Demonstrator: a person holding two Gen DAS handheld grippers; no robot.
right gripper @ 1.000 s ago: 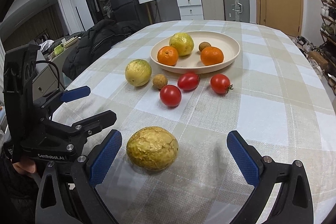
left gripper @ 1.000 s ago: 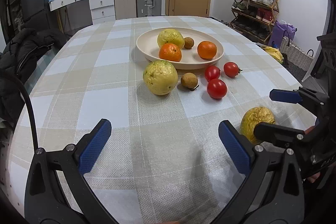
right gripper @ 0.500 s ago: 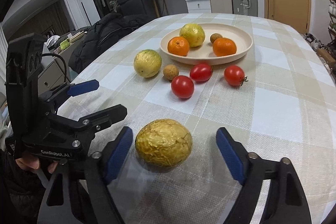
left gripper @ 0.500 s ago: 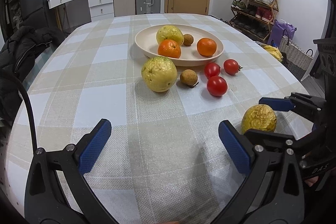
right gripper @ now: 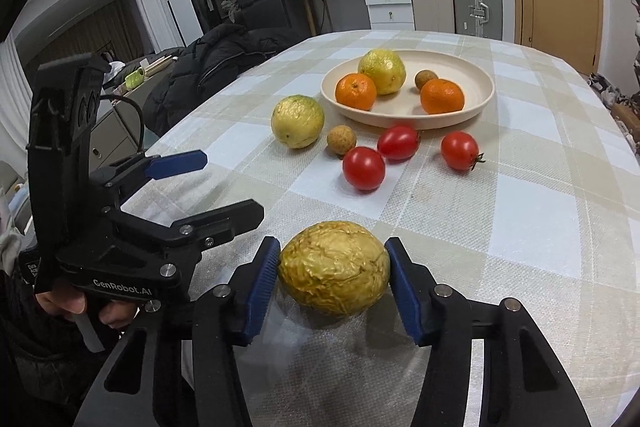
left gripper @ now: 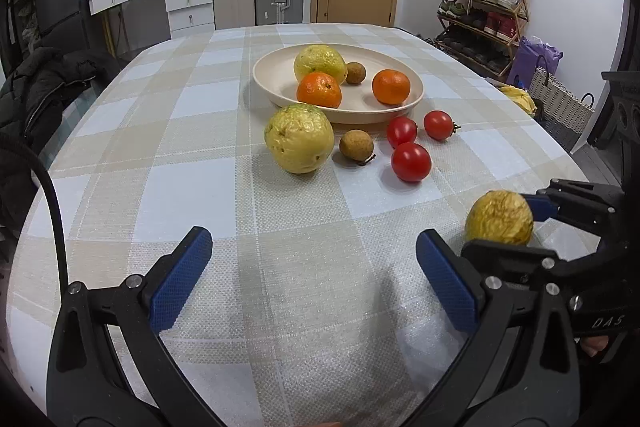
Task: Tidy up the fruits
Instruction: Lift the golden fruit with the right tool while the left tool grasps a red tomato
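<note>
Now the right tongs [right gripper: 333, 281] have just been closing on the wrinkled yellow fruit [right gripper: 334, 268], and both pads touch it near the worktop [right gripper: 520, 227] front edge. The left tongs [left gripper: 312, 277] stand wide with nothing between them.

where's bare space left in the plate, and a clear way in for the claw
The plate has bare floor at its near right, right of the right orange. Its left half is crowded: citrus, left orange, small brown fruit. Tomatoes line the near rim; the cloth to their right is bare.
</note>
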